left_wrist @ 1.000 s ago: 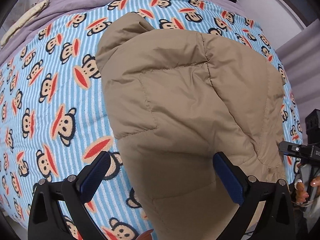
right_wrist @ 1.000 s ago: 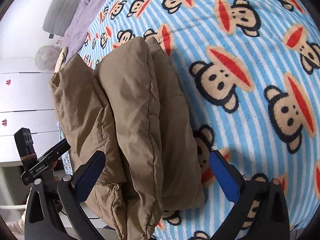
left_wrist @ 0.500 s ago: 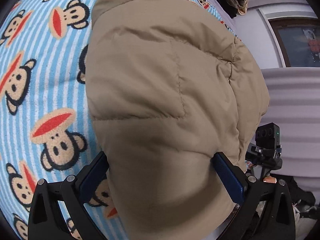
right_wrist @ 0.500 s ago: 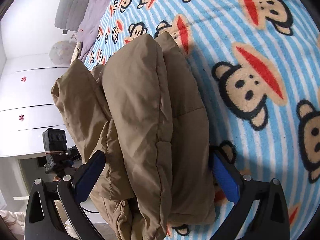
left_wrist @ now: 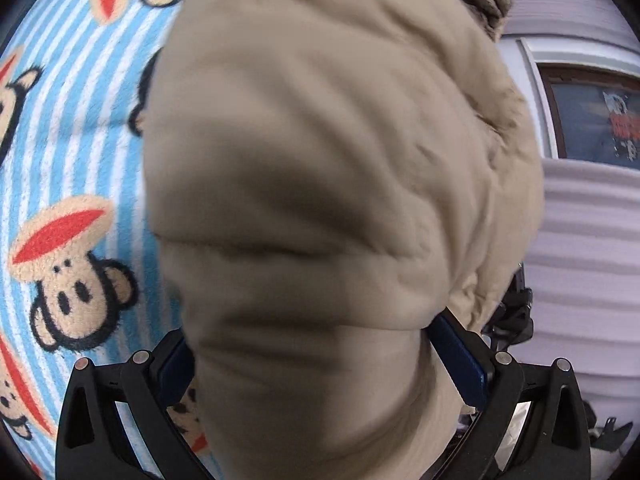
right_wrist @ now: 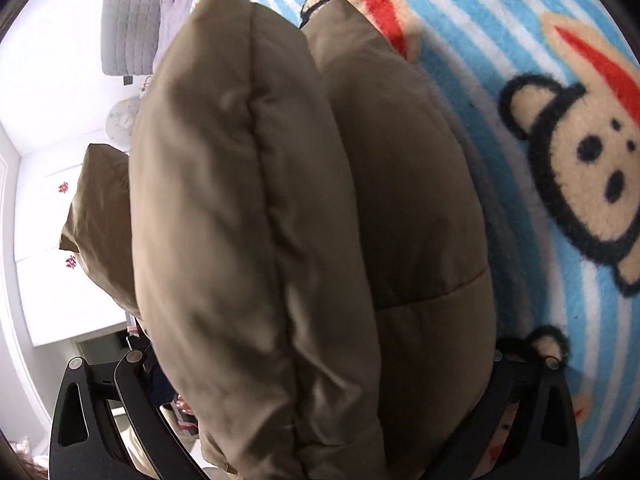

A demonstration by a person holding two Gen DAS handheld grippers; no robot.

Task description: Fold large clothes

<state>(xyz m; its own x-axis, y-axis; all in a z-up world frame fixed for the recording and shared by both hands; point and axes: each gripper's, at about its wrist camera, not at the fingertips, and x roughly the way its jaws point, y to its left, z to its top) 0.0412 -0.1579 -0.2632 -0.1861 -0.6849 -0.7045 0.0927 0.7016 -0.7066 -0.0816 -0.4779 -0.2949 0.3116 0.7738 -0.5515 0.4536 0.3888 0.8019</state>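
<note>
While filling centre frame in both views, lying folded on blanket (left_wrist: 60, 184): jacket (left_wrist: 320, 160), puffy, soft, likely light and slick, springing back if released. Spreading wide around its near end, left gripper (left_wrist: 316, 364), pads flanking the bulk, not clearly pinching. Straddling stacked layers, right gripper (right_wrist: 320, 384), pads hidden, closure impossible to tell. Probably gripping best through the whole stack near the folded edge

Folded jacket (left_wrist: 320, 200) lies on the blanket (left_wrist: 72, 160), filling the space between my left gripper (left_wrist: 316, 364) fingers; blanket spreads left of it, window (left_wrist: 592, 120) behind right.
</note>
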